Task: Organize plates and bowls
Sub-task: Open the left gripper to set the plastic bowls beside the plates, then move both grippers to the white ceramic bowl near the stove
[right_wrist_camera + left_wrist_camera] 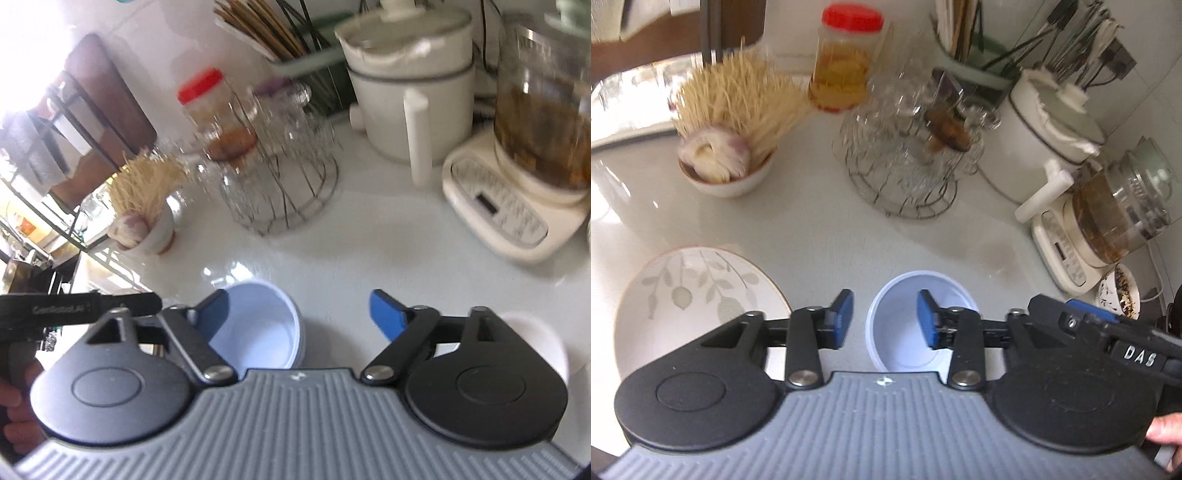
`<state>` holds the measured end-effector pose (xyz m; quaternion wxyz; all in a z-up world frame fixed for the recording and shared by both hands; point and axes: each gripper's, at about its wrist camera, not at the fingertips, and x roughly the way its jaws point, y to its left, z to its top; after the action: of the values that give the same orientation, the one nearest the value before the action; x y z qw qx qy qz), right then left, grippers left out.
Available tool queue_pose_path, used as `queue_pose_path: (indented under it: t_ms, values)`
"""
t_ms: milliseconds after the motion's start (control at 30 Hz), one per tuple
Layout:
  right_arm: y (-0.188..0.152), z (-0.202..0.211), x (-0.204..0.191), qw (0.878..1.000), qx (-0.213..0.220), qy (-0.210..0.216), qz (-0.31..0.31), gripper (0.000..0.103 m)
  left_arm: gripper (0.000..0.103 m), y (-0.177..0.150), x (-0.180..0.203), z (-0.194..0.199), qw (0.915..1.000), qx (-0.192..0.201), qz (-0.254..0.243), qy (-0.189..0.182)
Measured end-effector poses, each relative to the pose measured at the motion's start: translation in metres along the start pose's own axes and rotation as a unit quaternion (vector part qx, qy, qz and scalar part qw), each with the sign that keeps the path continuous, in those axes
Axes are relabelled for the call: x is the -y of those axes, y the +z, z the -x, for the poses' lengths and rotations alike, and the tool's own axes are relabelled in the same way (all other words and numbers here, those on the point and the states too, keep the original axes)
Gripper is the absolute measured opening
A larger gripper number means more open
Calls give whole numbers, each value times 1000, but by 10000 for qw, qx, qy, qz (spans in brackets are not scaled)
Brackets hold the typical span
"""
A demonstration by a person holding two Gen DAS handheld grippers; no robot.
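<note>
Left gripper (pixel 885 318): fingers spread apart, holding nothing; the blue pads straddle the near rim of the white bowl.
White bowl (pixel 905 295): empty, upright on the bench, at 6 o'clock in the left wrist view, just past the pads.
Leaf-patterned plate (pixel 683 291): flat on the bench at 8 o'clock in the left view, just beside the white bowl, partly hidden by the gripper.
Right gripper (pixel 301 318): fingers wide open and empty, hovering over bare bench (pixel 351 251); its left pad overlaps the white bowl's rim.
Small white dish (pixel 535 332): at 4 o'clock in the right view, mostly hidden behind the gripper.
Garlic bowl (pixel 727 177): at 10 o'clock in the left view, holding garlic and pale straw-like stalks.
Wire rack (pixel 905 162): at 12 o'clock, filled with clear glasses.
Red-lidded jar (pixel 846 59): behind the rack, amber contents.
White pot (pixel 1045 136): at 2 o'clock.
Glass kettle (pixel 1123 210): at 3 o'clock on its white base, dark liquid inside.
</note>
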<state>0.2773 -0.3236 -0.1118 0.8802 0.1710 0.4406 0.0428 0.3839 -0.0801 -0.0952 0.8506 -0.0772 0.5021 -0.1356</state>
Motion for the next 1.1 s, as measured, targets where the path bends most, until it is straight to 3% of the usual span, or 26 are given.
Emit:
queue_pose_path:
  t_ms: [367,833,1100]
  values:
    - [-12,35,-29,9986,466,-265,-40,91,80,-11,0,57,9978,471,-429,182]
    - [-45,85,-60,9922,889,-799,-349,91,90,-43,-4,92,9951,612,-717,-292]
    - [-58,105,-43,9869,963,-1147,-593,91,90,-49,21,80,9929,484,-926,-565]
